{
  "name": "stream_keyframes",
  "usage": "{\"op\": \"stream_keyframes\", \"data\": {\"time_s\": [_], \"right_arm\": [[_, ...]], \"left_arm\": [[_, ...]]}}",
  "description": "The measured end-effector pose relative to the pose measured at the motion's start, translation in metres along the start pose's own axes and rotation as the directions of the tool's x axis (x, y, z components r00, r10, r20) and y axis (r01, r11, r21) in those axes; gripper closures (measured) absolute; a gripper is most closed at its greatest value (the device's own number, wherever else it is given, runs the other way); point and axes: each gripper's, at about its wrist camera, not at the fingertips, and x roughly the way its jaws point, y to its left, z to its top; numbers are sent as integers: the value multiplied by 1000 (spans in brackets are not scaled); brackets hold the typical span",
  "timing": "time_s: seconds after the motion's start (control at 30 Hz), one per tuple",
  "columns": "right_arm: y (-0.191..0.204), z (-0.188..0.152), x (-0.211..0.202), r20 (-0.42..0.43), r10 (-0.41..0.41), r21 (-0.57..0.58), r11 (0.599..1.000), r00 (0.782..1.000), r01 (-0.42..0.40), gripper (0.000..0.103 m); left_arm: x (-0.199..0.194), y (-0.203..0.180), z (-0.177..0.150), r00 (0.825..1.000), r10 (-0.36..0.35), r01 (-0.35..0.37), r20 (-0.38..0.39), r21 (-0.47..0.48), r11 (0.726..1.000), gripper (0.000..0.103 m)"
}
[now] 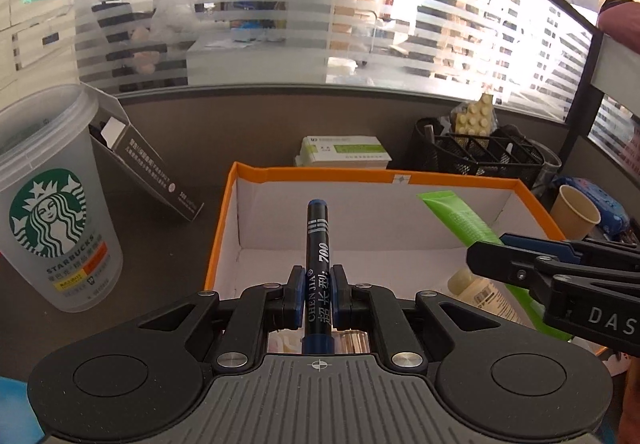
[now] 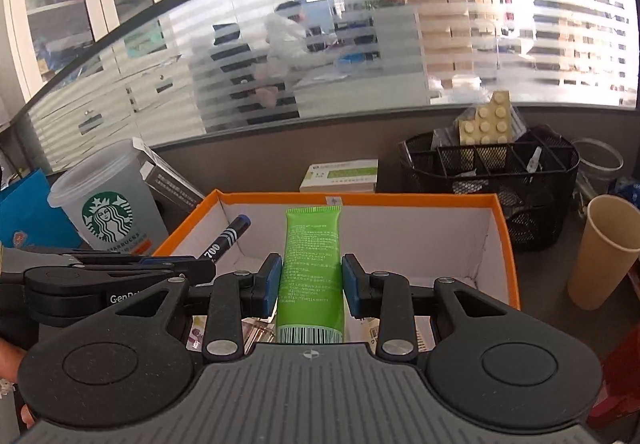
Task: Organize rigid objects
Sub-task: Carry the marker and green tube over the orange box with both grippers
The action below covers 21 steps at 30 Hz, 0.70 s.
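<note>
Above the orange-rimmed box (image 1: 304, 175), the black marker (image 1: 318, 244) lies lengthwise along the left claw (image 1: 318, 298), its blue cap aimed at the box's far wall, pinched tight between narrow pads. Beside it, nearer the box's right wall, the right claw (image 2: 310, 284) holds the green tube (image 2: 312, 256), also pointing away, at a wider spread. Both hang over the box interior, just apart.

A grey desk partition (image 2: 280, 147) carries striped frosted glass (image 2: 360, 43), beside a glass-door cabinet (image 2: 80, 3).
</note>
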Motion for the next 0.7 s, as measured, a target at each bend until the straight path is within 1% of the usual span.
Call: {"op": "stream_keyframes", "data": {"time_s": [0.13, 0.23, 0.4, 0.7], "right_arm": [[3, -2, 16, -48, 0, 4, 1000, 999, 0, 73], [6, -4, 25, -72, -14, -12, 1000, 997, 14, 73], [9, -5, 36, -97, -33, -17, 999, 995, 31, 73], [8, -7, 47, -124, -62, -41, 998, 990, 57, 73]], "left_arm": [[5, 1, -3, 1000, 2, -2, -16, -9, 1000, 92], [9, 0, -3, 1000, 6, -6, -26, -13, 1000, 92], [15, -6, -5, 999, 1, -1, -38, -7, 1000, 92], [31, -3, -10, 997, 17, -18, -72, -18, 1000, 92]]}}
